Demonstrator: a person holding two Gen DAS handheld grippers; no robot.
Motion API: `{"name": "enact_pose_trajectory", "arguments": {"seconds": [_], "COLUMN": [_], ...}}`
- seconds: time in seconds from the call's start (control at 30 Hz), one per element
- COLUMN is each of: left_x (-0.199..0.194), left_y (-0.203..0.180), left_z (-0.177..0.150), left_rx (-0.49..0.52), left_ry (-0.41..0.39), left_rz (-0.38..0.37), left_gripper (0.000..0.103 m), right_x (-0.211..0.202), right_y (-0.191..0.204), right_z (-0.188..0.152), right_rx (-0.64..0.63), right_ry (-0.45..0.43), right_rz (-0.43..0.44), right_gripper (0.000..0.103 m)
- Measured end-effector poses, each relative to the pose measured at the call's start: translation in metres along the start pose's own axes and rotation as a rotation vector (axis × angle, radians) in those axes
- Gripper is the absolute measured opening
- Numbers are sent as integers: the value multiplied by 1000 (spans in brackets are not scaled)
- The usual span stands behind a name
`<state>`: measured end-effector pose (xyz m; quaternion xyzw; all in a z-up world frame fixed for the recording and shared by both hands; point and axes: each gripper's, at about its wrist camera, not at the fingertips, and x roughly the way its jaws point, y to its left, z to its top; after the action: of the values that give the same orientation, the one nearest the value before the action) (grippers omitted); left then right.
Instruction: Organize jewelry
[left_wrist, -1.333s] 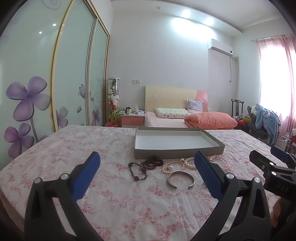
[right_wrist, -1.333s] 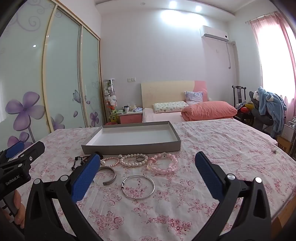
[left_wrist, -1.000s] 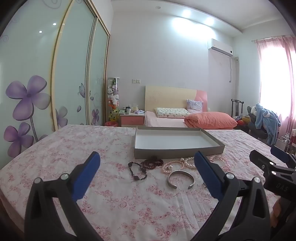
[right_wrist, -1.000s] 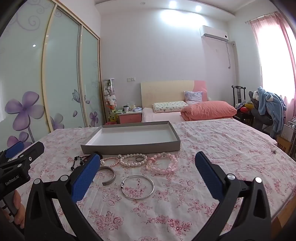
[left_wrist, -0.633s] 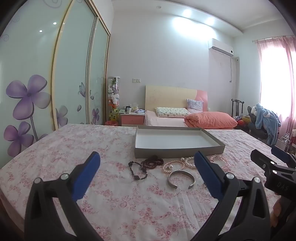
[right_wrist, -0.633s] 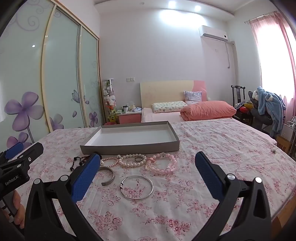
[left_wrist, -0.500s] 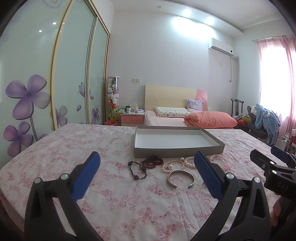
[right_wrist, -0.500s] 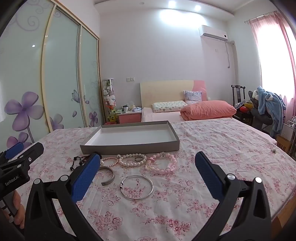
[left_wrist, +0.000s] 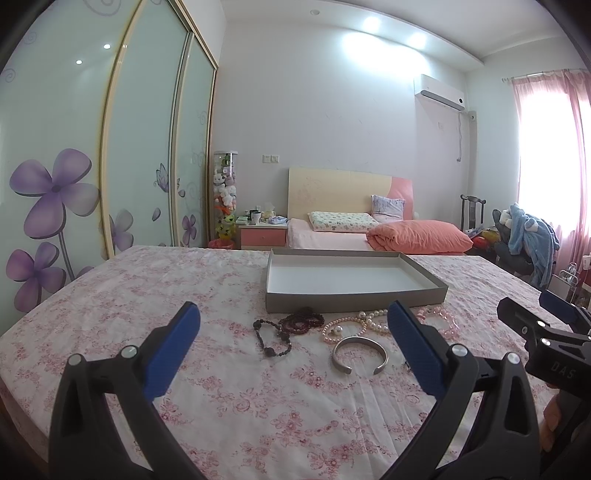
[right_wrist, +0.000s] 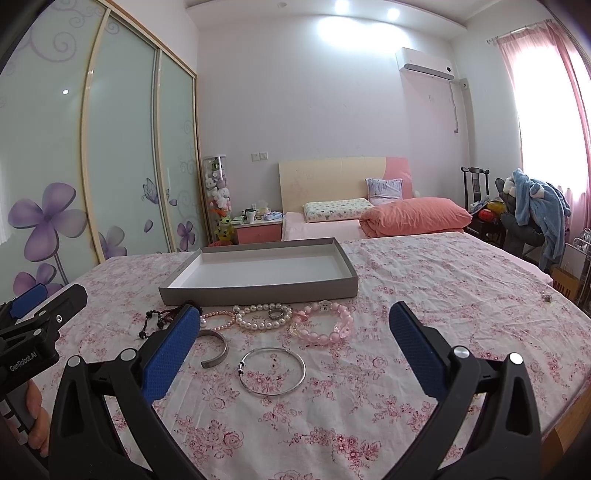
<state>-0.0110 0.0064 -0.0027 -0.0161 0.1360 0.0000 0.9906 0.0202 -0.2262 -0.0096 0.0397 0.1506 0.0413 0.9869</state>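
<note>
Through my left wrist camera, the left gripper is spread wide, grasping nothing, above the pink floral bedspread. Dark beaded bracelets, a pearl strand and an open silver cuff bangle lie before the shallow grey cardboard tray, white inside, bare.

Right wrist camera: the right gripper likewise gapes, unloaded. A thin silver hoop bangle and pink bead bracelet lie nearest.

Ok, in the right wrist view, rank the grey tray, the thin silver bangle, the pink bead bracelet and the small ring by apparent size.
1. grey tray, by far.
2. thin silver bangle and pink bead bracelet: look alike; the bangle lies nearer the camera, so unranked.
3. small ring.
</note>
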Motion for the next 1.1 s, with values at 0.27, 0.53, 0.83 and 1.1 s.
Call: {"name": "enact_pose_trajectory", "arguments": {"seconds": [0.27,0.53,0.83,1.1], "left_x": [10,10,12,14], "left_y": [-6,-6,-8,-10], "left_z": [0,0,0,-4], "left_rx": [-4,-4,-4,-3], "left_ry": [6,6,8,11], "left_rz": [1,3,2,4], "left_gripper": [99,99,99,99], "right_x": [0,-1,0,0], "right_y": [-1,-2,-3,-3], "right_z": [0,-1,-3,-2], "right_rx": [1,2,2,4], "right_ry": [2,2,4,5], "right_rz": [1,-1,0,0], "right_gripper": [101,101,101,101]}}
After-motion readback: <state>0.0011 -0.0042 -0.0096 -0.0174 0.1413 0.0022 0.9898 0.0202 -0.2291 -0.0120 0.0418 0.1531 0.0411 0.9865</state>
